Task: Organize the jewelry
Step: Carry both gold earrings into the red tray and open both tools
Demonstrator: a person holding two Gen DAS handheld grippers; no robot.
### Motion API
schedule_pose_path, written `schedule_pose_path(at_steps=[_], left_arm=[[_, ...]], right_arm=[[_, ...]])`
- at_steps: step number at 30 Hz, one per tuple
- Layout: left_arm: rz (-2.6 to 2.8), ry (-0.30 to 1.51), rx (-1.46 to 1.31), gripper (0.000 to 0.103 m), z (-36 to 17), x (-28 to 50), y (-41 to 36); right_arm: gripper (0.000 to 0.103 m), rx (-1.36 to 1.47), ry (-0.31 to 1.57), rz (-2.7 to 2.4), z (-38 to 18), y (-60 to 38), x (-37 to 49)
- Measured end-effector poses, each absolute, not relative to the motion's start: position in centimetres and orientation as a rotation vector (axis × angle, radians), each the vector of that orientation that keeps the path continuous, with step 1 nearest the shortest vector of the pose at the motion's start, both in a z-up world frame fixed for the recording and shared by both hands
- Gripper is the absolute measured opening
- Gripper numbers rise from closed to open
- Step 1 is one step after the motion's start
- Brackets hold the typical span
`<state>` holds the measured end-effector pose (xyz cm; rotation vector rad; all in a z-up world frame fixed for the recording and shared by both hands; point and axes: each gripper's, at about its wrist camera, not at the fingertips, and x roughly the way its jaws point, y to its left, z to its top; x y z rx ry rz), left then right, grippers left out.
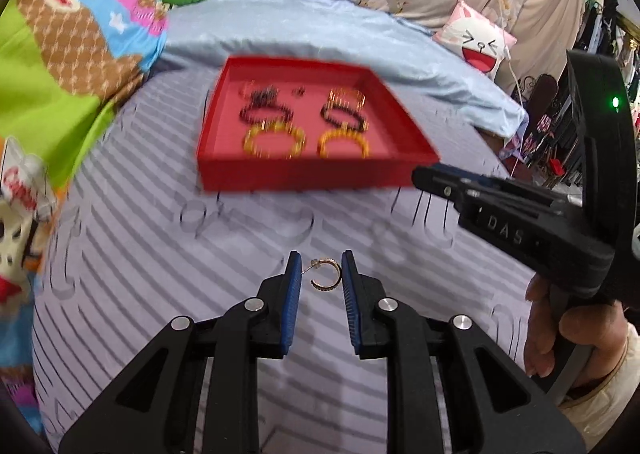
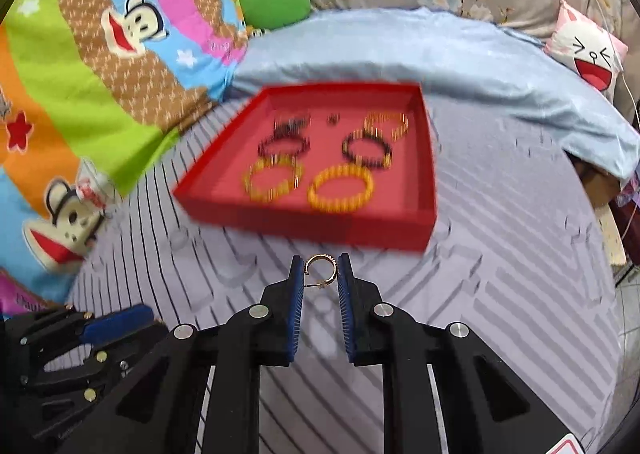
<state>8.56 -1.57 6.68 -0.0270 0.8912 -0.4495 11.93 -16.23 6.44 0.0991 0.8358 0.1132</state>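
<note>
A red tray point(image 1: 304, 173) point(image 2: 304, 221) sits on the striped lilac bedsheet and holds yellow bead bracelets point(image 1: 274, 139) point(image 2: 340, 187), dark bead bracelets point(image 1: 344, 117) point(image 2: 366, 149) and a gold hoop point(image 2: 388, 121). My left gripper point(image 1: 320, 274) is shut on a small gold hoop earring point(image 1: 328, 274), held between the blue pads just in front of the tray. My right gripper point(image 2: 321, 272) is shut on another gold hoop earring point(image 2: 320, 270) near the tray's front edge. The right gripper also shows in the left wrist view point(image 1: 428, 173) and the left one in the right wrist view point(image 2: 120, 324).
A colourful monkey-print quilt point(image 1: 60, 53) point(image 2: 80, 73) lies left of the tray. A light blue pillow point(image 1: 300, 29) point(image 2: 420, 49) lies behind it. A pink cartoon cushion point(image 1: 476, 37) point(image 2: 588, 49) is at the back right. The bed's edge falls away at the right.
</note>
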Motion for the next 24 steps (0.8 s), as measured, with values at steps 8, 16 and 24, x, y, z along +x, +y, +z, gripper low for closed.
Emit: schedule_pose_path(at_steps=[8,16,24], left_arm=[[-0.486,0.809,0.027,0.02,10.7,18.2,-5.6],[-0.487,0.916,0.077,0.02,6.2,26.3,-9.7],[-0.491,0.991,0.085,0.02,3.0,28.5,-10.1]], right_arm=[[0.016,0.146,0.801,0.106,10.2,-19.3,19.2],[0.016,0.141,0.86,0.101,8.4,-19.9,26.0],[0.016,0.099,0.936,0.159,6.1,-18.5,30.7]])
